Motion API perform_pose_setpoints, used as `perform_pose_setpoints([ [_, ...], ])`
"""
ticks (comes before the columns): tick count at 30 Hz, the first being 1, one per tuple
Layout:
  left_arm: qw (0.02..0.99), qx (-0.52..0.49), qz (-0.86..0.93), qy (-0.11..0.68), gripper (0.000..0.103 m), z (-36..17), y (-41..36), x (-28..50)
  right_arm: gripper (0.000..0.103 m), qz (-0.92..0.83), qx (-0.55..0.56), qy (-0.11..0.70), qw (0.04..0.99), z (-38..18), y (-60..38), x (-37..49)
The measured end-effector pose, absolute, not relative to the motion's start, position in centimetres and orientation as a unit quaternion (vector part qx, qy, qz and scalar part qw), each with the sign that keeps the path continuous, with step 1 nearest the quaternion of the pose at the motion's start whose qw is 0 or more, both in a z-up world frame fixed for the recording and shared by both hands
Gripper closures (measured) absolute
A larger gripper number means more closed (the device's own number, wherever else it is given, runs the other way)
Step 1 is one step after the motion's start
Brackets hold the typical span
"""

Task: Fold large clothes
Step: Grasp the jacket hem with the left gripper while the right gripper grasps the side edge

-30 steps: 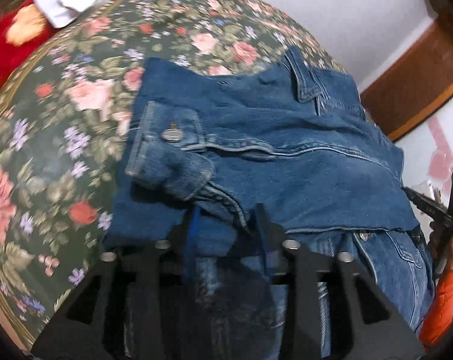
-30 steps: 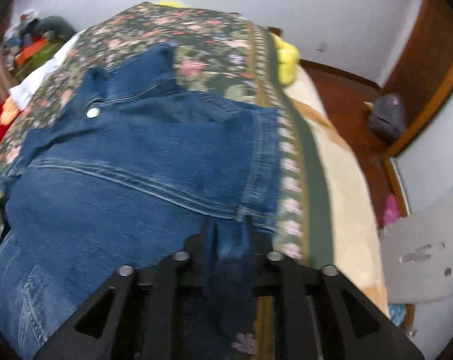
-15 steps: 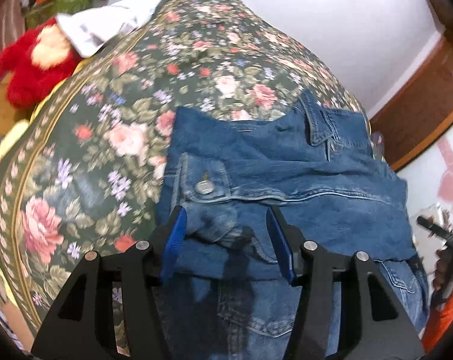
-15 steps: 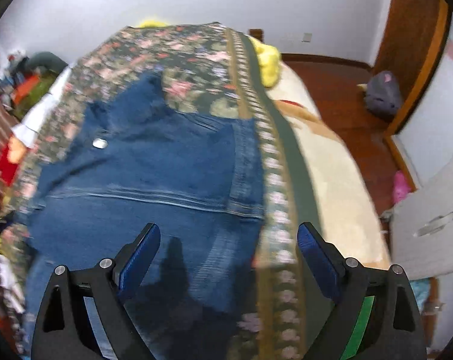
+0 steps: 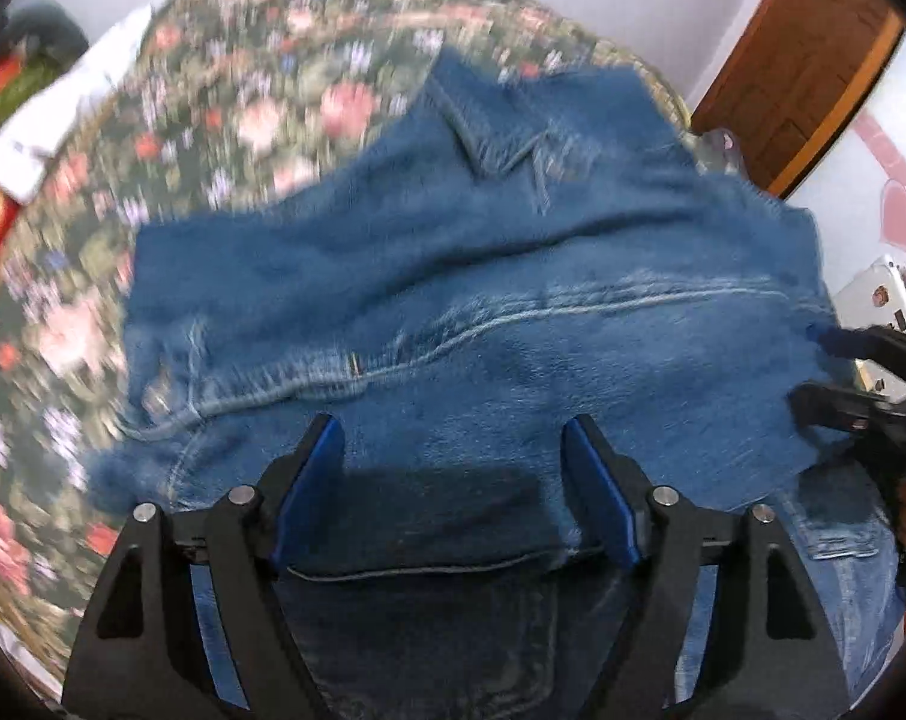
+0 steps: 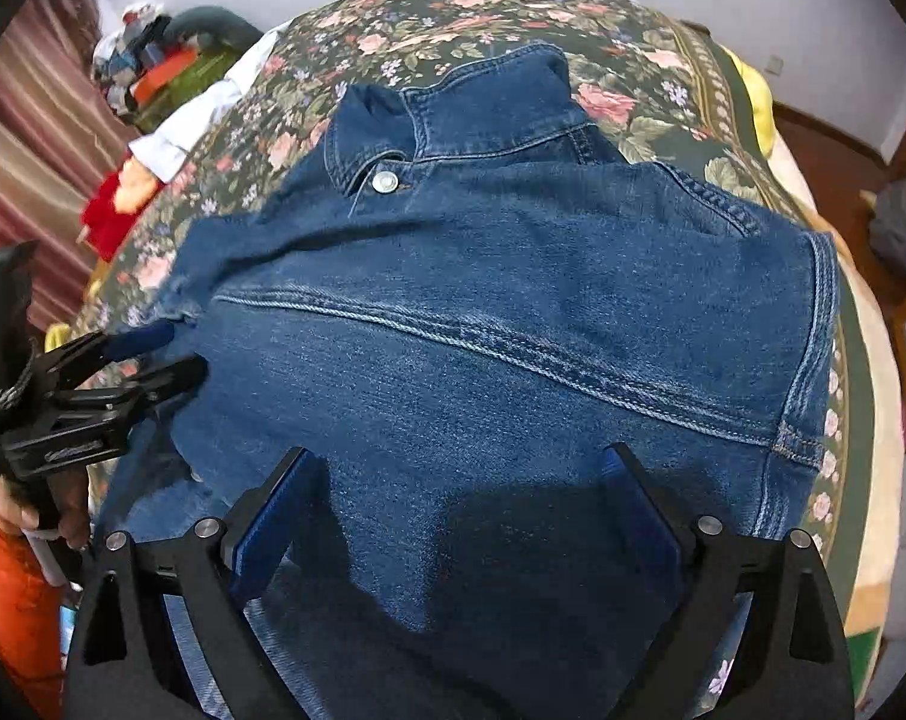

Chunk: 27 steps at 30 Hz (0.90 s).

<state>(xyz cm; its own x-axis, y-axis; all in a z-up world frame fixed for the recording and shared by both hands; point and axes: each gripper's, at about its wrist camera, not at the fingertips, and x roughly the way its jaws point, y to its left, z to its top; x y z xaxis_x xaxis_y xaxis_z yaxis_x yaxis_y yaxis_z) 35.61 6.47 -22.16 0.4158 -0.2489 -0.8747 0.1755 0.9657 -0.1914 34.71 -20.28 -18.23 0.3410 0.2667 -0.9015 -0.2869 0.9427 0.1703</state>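
A bed [image 6: 651, 54] with a floral cover carries a partly folded denim jacket [image 6: 513, 312]. The denim looks heavy and stiff; doubled seams and hems should grip best. Both the left gripper [image 5: 453, 480] and right gripper [image 6: 459, 510] have just spread their fingers, holding nothing.

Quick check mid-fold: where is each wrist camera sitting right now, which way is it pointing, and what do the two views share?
Left wrist: on the left gripper, angled down at the denim jacket; right gripper at right edge.
Right wrist: on the right gripper, angled down at the jacket's collar button; left gripper and a hand at left.
Shared: jacket, floral bedspread, both grippers open.
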Motion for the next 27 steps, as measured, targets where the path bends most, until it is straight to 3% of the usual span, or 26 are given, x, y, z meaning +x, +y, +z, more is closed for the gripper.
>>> perform_pose_setpoints([
  [2,0.845,-0.03,-0.12,0.521,0.016,-22.2,6.8,34.9,0.008,0.175,-0.015,0.55,0.816,-18.0,-20.3,34.4],
  [13,0.87,-0.005,-0.102,0.483,0.016,-17.8,9.1,34.9,0.008,0.142,0.055,0.534,0.832,-15.3,-26.0,34.8],
  [20,0.835,0.009,-0.084,0.543,0.016,-22.0,8.3,41.8,0.008,0.095,0.036,0.55,0.829,-16.6,-26.8,40.5],
  [27,0.835,-0.033,-0.032,0.548,0.019,-22.0,11.5,45.2,0.008,0.092,0.036,0.547,0.831,-17.7,-27.2,42.4],
])
